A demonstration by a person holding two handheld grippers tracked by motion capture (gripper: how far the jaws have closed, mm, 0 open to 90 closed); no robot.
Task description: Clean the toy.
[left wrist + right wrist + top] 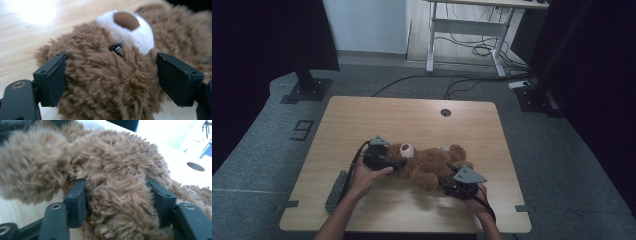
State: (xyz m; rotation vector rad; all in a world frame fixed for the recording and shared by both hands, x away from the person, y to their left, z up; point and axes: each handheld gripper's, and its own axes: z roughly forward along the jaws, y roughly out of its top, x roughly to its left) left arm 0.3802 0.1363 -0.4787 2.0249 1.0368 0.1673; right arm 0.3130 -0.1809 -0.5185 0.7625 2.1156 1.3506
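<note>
The teddy bear (427, 165) lies on its back on the table (362, 120), with its long axis going across in front of me: head toward my left, legs toward my right. So each of my tools has one end of it. My left tool (398, 163) is at the head; its jaws stand wide on both sides of the head and I see fur between them, but the pads do not look pressed in, so I judge it released. My right tool (446, 184) is at a leg, and there the fur bulges between the pads, so it is grasping the leg. The bear is brown and shaggy, with a white muzzle (130, 30), a brown nose and a black shiny eye (116, 48).
</note>
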